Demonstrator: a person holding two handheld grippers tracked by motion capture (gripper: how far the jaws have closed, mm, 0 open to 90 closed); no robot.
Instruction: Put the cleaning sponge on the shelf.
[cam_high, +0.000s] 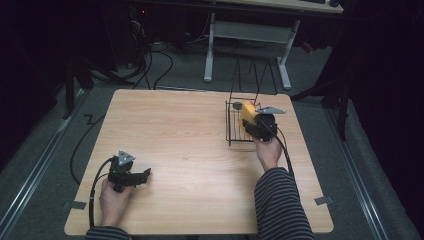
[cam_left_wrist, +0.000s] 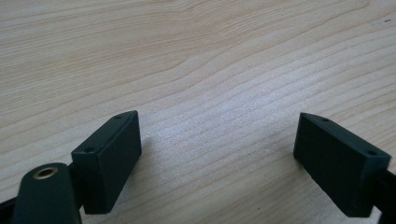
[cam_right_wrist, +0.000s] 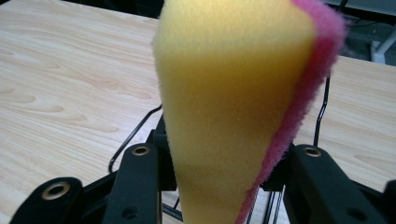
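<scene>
The right gripper (cam_high: 252, 122) is clamped on a yellow sponge (cam_right_wrist: 229, 107) with a pink scouring layer (cam_right_wrist: 308, 88) along one face, squeezing its lower end narrow between the jaws. In the right gripper view the sponge stands up out of the jaws, its long axis running away from the gripper and widening toward the free end. In the high view the sponge (cam_high: 248, 114) sits over the black wire basket (cam_high: 231, 125) at the table's (cam_high: 190, 140) far right, free end toward the basket. The left gripper (cam_high: 142, 176) rests low near the front left edge, jaws wide apart with bare wood between them.
</scene>
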